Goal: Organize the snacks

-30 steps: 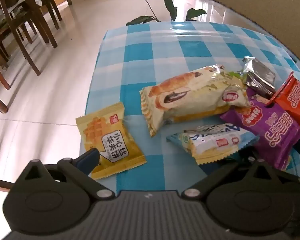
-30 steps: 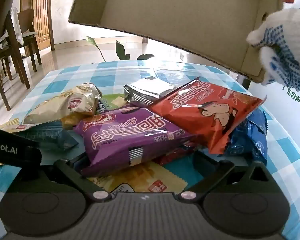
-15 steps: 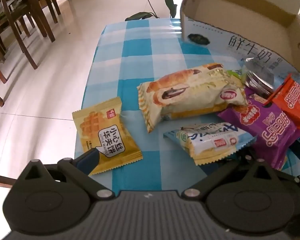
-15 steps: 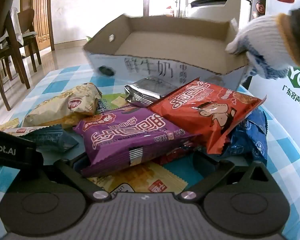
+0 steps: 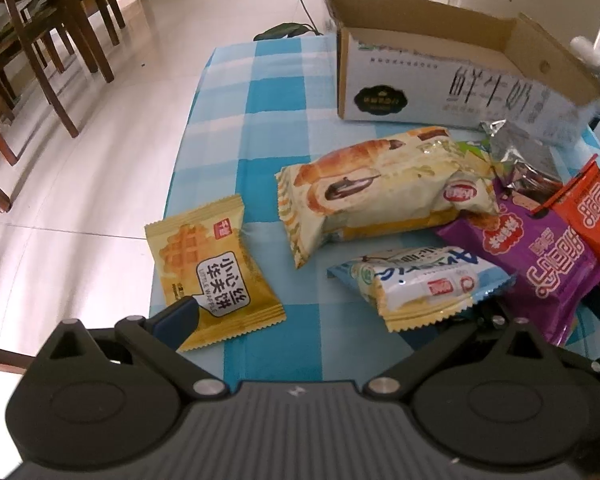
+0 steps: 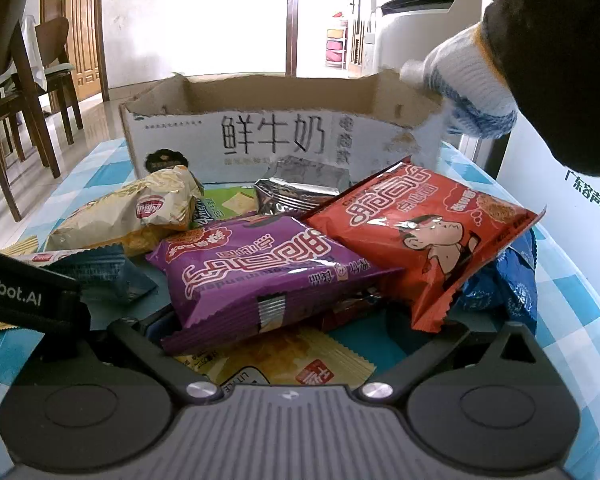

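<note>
Hiding most of both claws, the snacks lie piled on the checked table (image 5: pixel 256 80): the left gripper (image 5: pixel 332 316) stands spread, its right tip under the blue pack (image 5: pixel 420 284); the right gripper (image 6: pixel 284 320) is spread under the purple pack (image 6: pixel 260 272). Readable: "LITTLE WAFFLE" on the waffle pack (image 5: pixel 212 268), "鲜牛奶" on the box (image 6: pixel 276 136) behind the pile, gripped by a gloved hand (image 6: pixel 464 88) cut off at the frame edge

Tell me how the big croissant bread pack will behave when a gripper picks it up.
The croissant bread pack looks puffed with air, so it is probably light for its size and will squash under the jaws. Its glossy film may be slippery. It rests partly on the purple snack bag, so lifting it may shift that one.
</note>
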Available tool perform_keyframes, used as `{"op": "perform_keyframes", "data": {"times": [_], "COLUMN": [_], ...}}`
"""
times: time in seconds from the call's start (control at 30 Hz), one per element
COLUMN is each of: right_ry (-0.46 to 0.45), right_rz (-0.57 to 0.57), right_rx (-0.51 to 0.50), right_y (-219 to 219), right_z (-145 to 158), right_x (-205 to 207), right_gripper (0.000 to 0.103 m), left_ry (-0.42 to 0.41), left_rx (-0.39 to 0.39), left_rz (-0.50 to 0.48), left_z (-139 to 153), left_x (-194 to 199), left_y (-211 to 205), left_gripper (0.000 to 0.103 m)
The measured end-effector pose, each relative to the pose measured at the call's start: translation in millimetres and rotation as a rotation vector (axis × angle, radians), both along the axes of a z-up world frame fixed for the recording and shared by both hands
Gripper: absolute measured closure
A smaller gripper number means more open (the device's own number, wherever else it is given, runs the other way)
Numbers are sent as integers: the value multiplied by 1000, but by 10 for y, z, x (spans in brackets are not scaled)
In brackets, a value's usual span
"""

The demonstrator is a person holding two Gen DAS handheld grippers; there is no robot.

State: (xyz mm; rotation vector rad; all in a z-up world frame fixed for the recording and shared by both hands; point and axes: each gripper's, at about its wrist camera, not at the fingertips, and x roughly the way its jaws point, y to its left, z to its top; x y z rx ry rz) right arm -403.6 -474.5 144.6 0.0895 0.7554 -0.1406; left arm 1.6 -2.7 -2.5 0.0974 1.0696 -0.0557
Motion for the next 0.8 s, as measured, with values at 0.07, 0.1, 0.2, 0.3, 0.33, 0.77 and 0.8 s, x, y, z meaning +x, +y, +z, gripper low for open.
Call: {"op": "perform_keyframes", "data": {"times": [0.07, 0.1, 0.2, 0.3, 0.33, 0.77, 0.8], "right_ry": [0, 0, 1, 0, 0, 0, 0], "right_rz": [0, 0, 0, 0, 0, 0, 0], "right_rx": [2, 2, 2, 2, 2, 2, 1], "right_y": [-3, -3, 2, 3, 3, 5, 5], "right_z": [0, -3, -3, -2, -1, 1, 1], "right_x": [-3, -4, -4, -5, -4, -4, -4], "right_gripper": [0, 0, 0, 0, 0, 0, 0], "left_ry": [1, 2, 1, 1, -3, -110, -115], "left_rx": [11, 14, 20, 5, 1, -61, -73], "left_rz": [7, 8, 8, 16, 17, 39, 41], "left_z": [4, 6, 20, 48, 62, 521, 552], "left_x": [3, 5, -4, -32, -39, -148, -158], "left_y": [2, 4, 0, 6, 5, 111, 131], "left_gripper": [1, 1, 1, 1, 1, 1, 1]}}
